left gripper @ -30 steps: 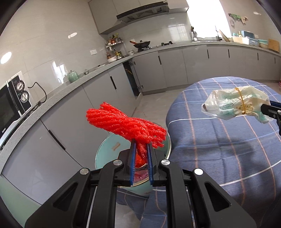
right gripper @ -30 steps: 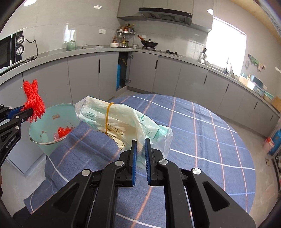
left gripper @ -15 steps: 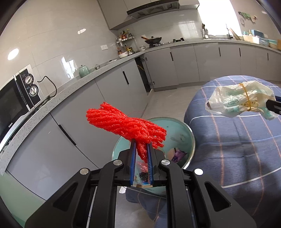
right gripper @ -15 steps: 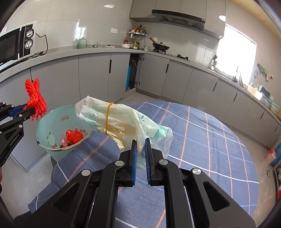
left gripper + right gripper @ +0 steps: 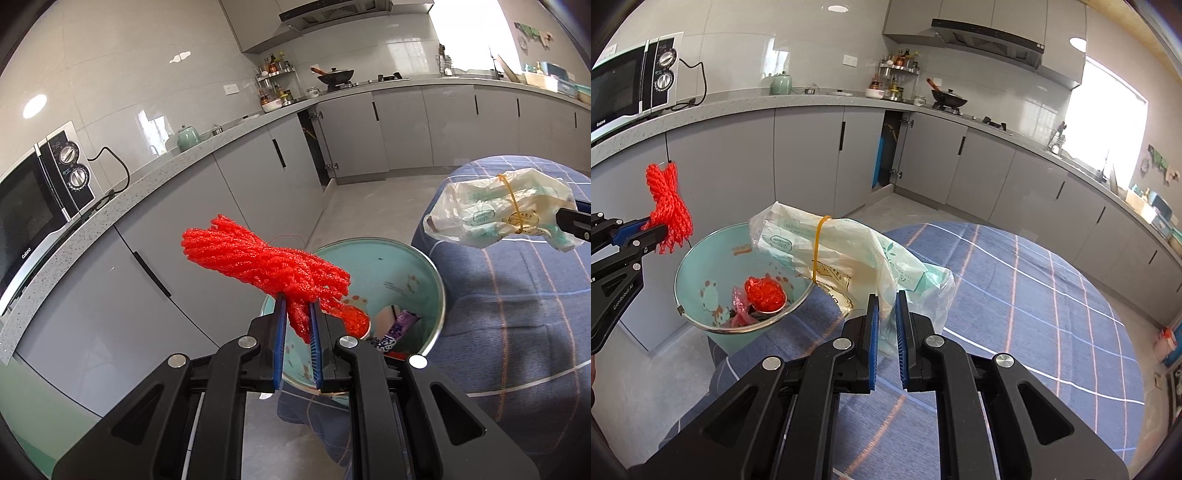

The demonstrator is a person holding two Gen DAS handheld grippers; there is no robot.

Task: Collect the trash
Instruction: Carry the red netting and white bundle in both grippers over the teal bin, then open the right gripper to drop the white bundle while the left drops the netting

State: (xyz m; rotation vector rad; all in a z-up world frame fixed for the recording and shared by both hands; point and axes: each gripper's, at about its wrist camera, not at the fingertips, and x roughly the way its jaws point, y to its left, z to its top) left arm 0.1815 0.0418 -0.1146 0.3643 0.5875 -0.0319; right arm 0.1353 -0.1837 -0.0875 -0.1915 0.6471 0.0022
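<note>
Kitchen, round table (image 5: 1052, 295) under a blue plaid cloth. Mint-green trash bin (image 5: 424, 258) stands on the floor just beside the table edge, already holding a red net ball (image 5: 764, 293), a purple wrapper (image 5: 397, 328) and other scraps.

Left gripper (image 5: 297, 325): fingers nearly closed, pinching the tail of a red mesh net bundle (image 5: 258, 258). The bundle hangs in the air near the bin's rim, on the cabinet side; from the right wrist view it sits beside the opening rather than squarely over it.

Right gripper (image 5: 885, 321): fingers close together, clamped on the loose end of a plastic bag (image 5: 831, 251) tied with a yellow rubber band (image 5: 817, 251). Bag is held aloft, its banded end reaching over the table-side rim of the bin.

Risks, as I judge them:
- Net released now may catch the rim or fall outside onto the floor; it needs carrying further over the opening.
- Mesh may snag on the finger pads and not drop cleanly.
- Bag is light and floppy, held only by one corner; it could drift or drape over the rim.
- Both grippers converge on one bin; they could knock each other.
</note>
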